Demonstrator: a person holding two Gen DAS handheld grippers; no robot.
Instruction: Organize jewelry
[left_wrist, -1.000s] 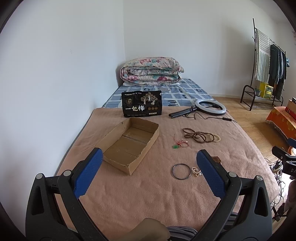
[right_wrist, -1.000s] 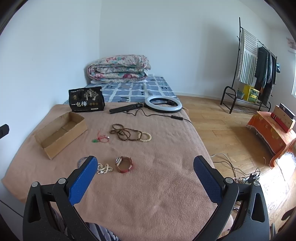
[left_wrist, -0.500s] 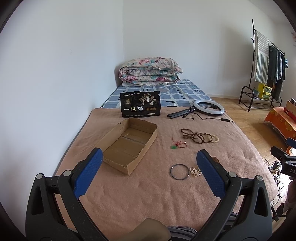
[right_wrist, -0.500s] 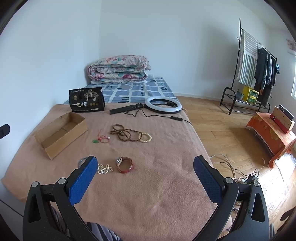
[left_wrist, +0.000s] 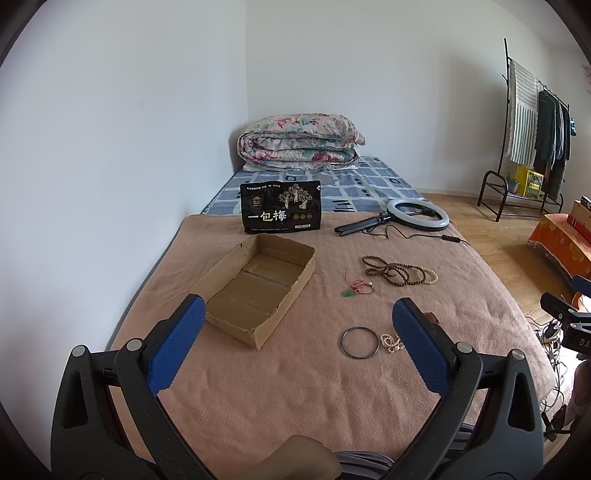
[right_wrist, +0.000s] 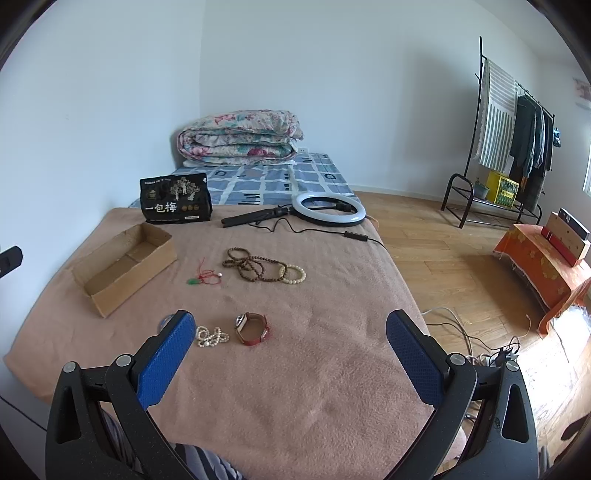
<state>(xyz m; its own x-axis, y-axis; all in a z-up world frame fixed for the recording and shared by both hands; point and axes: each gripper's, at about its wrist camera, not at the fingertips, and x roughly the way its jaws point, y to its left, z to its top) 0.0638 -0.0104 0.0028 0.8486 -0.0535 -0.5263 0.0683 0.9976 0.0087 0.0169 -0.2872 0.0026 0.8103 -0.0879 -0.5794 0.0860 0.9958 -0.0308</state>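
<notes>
We see the jewelry spread across the tan fleece blanket (right_wrist: 295, 387), all of it placed around the shallow open brown cardboard box (left_wrist: 258, 288), which lies empty. Just right of the box sits the red cord with a green pendant (left_wrist: 355, 288), and beyond that, further right, the tangled string of dark brown wooden beads (left_wrist: 391, 270) touching a cream bead bracelet (right_wrist: 292, 274). Nearer to us than the box lies the thin dark metal bangle (left_wrist: 359, 342), with a small pearl bracelet (right_wrist: 212, 336) just beside it and the red-strapped wristwatch (right_wrist: 252, 328) next along. Behind the box stands a black snack pouch with white characters (left_wrist: 280, 212), and to its right a white ring light on a black folded stand (left_wrist: 417, 214). We hold our left gripper (left_wrist: 298, 318) above the blanket with jaws spread wide and nothing between them; our right gripper (right_wrist: 290, 327) hovers likewise, jaws wide and empty, well right of the box.
</notes>
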